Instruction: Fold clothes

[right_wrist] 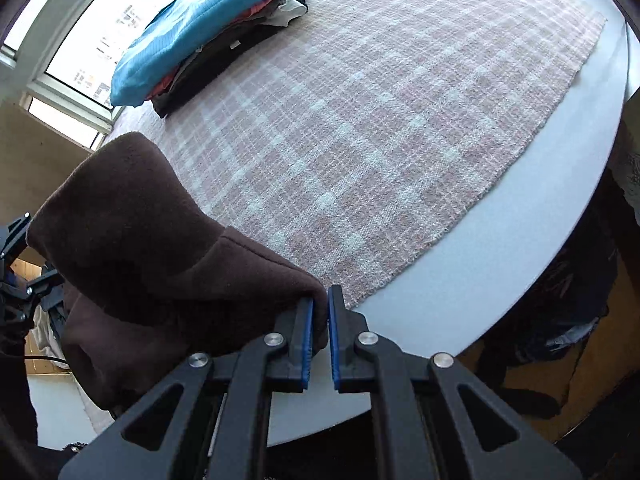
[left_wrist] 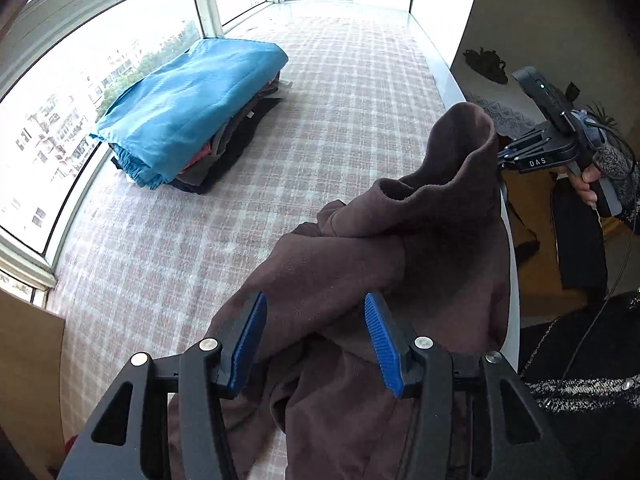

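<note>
A dark brown fleece garment (left_wrist: 384,264) hangs bunched over the near edge of the table, partly lifted. My left gripper (left_wrist: 316,344) is open, its blue pads on either side of a fold of the brown fleece without pinching it. My right gripper (right_wrist: 319,340) is shut on an edge of the same garment (right_wrist: 160,248) and holds it up above the table's rim. The right gripper also shows in the left wrist view (left_wrist: 504,156), at the garment's raised corner.
A pink and white checked cloth (left_wrist: 312,128) covers the white table (right_wrist: 520,216). A stack of folded clothes with a blue piece on top (left_wrist: 188,108) lies at the far left by the windows; it also shows in the right wrist view (right_wrist: 200,28). Dark clutter lies on the floor at the right.
</note>
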Demonstrator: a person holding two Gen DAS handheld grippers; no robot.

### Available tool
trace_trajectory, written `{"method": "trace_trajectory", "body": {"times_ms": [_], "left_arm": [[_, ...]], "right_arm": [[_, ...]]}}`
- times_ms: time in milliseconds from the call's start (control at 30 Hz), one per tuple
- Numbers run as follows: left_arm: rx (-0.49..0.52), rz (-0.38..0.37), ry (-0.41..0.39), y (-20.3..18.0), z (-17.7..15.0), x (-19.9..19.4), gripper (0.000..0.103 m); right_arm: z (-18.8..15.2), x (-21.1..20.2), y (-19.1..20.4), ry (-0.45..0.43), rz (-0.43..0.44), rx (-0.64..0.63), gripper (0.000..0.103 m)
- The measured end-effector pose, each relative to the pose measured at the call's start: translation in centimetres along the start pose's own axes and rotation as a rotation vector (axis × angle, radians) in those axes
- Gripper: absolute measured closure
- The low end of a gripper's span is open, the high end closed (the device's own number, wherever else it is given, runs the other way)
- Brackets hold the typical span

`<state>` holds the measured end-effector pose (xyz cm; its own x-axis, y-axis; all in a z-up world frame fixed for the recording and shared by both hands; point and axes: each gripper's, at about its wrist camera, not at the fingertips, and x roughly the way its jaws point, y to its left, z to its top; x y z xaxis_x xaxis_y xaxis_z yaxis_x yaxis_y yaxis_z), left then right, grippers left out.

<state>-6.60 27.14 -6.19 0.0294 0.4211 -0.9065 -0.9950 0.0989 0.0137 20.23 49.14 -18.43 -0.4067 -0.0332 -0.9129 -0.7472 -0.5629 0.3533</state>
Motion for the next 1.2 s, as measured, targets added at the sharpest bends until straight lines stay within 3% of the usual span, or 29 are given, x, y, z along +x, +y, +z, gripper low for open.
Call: {"method": "trace_trajectory", "body": {"times_ms": [67, 133, 200, 233, 267, 333, 467, 600, 800, 900, 933, 967, 1067, 1133, 1167, 1200], "left_arm": [[0.079, -0.026, 0.024, -1.5, 1.3, 1.7, 0.042], [0.14, -0.034, 0.069, -2.6, 2.1, 4.1, 0.041], [0.128, -0.051, 0.159, -2.3, 2.4, 7.3, 0.064], [0.083, -0.085, 0.21, -1.5, 2.3, 8.5, 0.096], [0.027, -0.126, 0.232, -0.5, 2.1, 9.0, 0.098], [-0.048, -0.159, 0.193, 1.2, 1.5, 7.6, 0.098], [-0.138, -0.114, 0.088, 3.1, -0.6, 1.2, 0.098], [-0.189, -0.097, 0.081, 3.9, -1.8, -0.7, 0.094], [-0.249, -0.074, 0.098, 4.8, -3.1, -1.8, 0.086], [-0.263, -0.067, 0.103, 5.0, -3.2, -2.2, 0.054], [-0.224, -0.077, 0.095, 4.3, -1.7, -1.8, 0.042], [-0.182, -0.082, 0.095, 3.7, -0.4, -1.1, 0.038], [-0.055, -0.064, 0.162, 2.5, 2.4, 2.4, 0.038], [-0.058, -0.074, 0.266, 3.4, 2.5, 5.4, 0.043], [-0.086, -0.086, 0.308, 4.0, 1.9, 6.6, 0.065], [-0.113, -0.098, 0.351, 4.6, 1.3, 7.7, 0.078]], "right_arm": [[0.8, 0.2, 0.3, -0.002, 0.0, -0.006, 0.096], [1.3, 0.1, 0.6, -0.011, -0.007, -0.025, 0.096], [2.2, -0.3, 0.4, -0.026, 0.0, -0.022, 0.096], [2.7, -0.5, 0.2, -0.035, 0.004, -0.017, 0.098], [3.2, -0.8, 0.0, -0.045, 0.004, -0.014, 0.099], [4.3, -1.2, -0.3, -0.083, -0.039, -0.03, 0.1], [5.3, -1.3, -0.3, -0.058, 0.016, -0.068, 0.097], [4.5, 0.1, 1.1, -0.02, -0.002, -0.143, 0.058], [4.2, 1.6, 1.1, 0.009, 0.043, -0.174, 0.056], [4.3, 2.0, 0.1, 0.017, 0.058, -0.151, 0.056], [4.3, 2.1, -0.4, 0.022, 0.065, -0.139, 0.056], [4.3, 2.3, -0.7, 0.026, 0.081, -0.131, 0.056], [4.1, 2.8, -1.4, 0.043, 0.129, -0.118, 0.055], [3.9, 3.2, -1.3, 0.056, 0.141, -0.143, 0.055], [3.8, 3.3, -1.1, 0.06, 0.142, -0.161, 0.055], [3.8, 3.6, -0.9, 0.07, 0.151, -0.17, 0.055]]}}
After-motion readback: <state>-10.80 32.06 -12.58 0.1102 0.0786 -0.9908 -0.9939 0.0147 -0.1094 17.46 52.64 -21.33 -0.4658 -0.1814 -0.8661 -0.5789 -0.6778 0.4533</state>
